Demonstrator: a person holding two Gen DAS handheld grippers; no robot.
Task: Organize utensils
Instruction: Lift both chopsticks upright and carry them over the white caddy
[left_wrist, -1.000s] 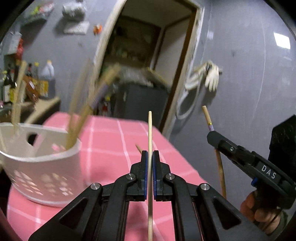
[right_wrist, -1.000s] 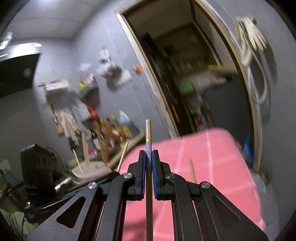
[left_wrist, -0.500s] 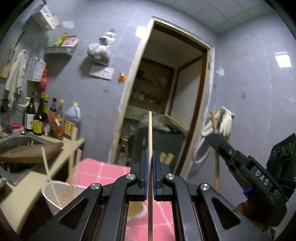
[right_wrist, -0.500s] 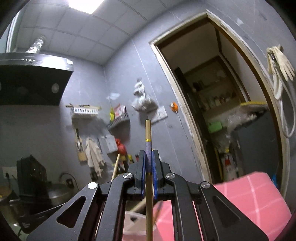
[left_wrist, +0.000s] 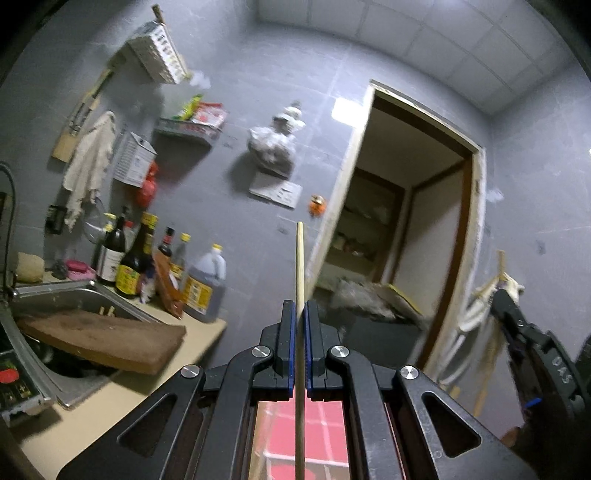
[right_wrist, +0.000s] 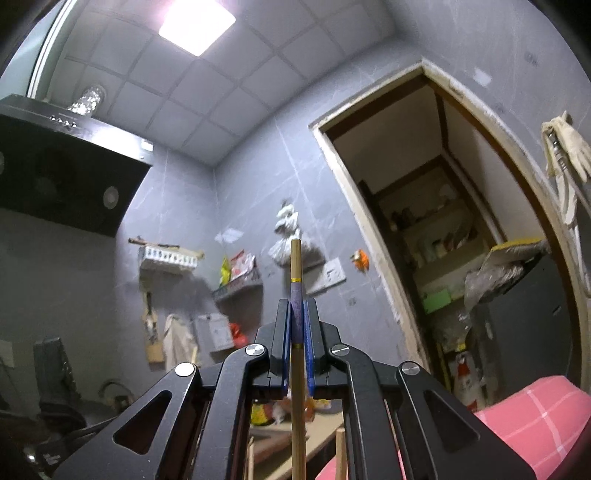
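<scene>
My left gripper (left_wrist: 299, 308) is shut on a thin plain wooden chopstick (left_wrist: 299, 266) that stands upright between the jaws, tip toward the wall. My right gripper (right_wrist: 297, 306) is shut on a thicker chopstick (right_wrist: 296, 258) with a purple band and gold ring, also upright. The right gripper (left_wrist: 496, 295) shows at the right edge of the left wrist view, its chopstick (left_wrist: 501, 256) pointing up. Both grippers are tilted up, well above the pink checked table (right_wrist: 532, 413). The white utensil basket is out of view.
A sink (left_wrist: 70, 295) with a wooden board (left_wrist: 99, 339) across it lies at the left, with several bottles (left_wrist: 133, 266) behind it on the counter. A doorway (left_wrist: 399, 251) opens ahead. A range hood (right_wrist: 62, 181) hangs at the left.
Both grippers have tilted upward and lifted, each still holding its chopstick. The white basket and most of the pink table have dropped out of view.
</scene>
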